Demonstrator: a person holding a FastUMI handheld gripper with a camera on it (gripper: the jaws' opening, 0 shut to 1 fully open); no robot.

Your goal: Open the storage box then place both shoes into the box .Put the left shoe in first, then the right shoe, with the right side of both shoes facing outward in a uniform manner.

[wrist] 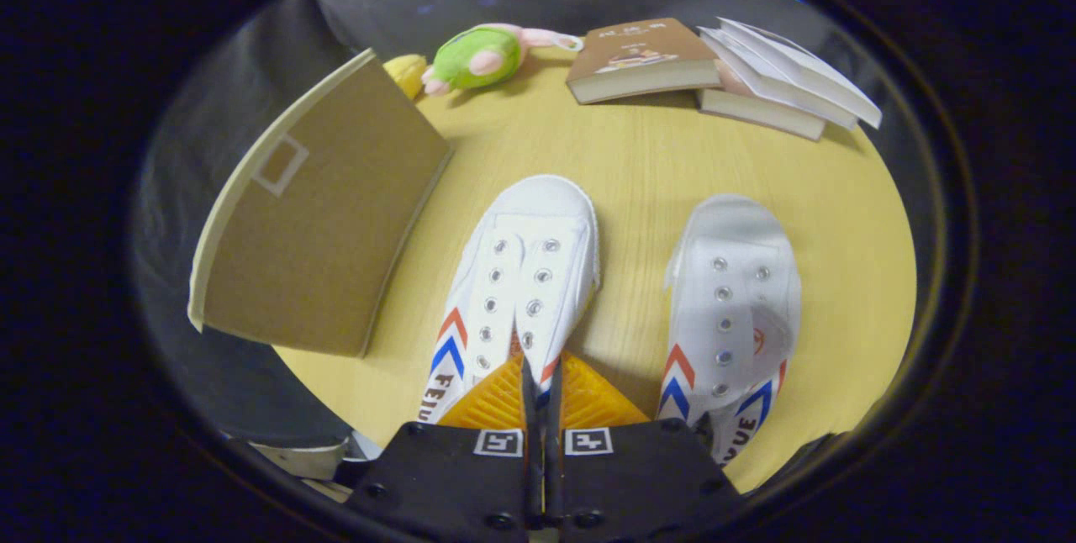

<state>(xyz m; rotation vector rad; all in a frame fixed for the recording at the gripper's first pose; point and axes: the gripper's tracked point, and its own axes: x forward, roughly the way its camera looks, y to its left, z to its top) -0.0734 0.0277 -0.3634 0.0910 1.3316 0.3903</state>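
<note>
Claw [540, 383] pinched nearly closed on left shoe [517, 291] heel edge, mid frame. Box [319, 215] sits upper left, lid looks open. Right shoe [731, 308] beside. You lift slow, keep shoe level.

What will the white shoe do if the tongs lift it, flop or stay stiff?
The white shoe looks like thin canvas without laces, so its top would probably sag while the sole stays firmer. It seems light. The tongs are nearly closed at its heel end, perhaps pinching the edge.
</note>
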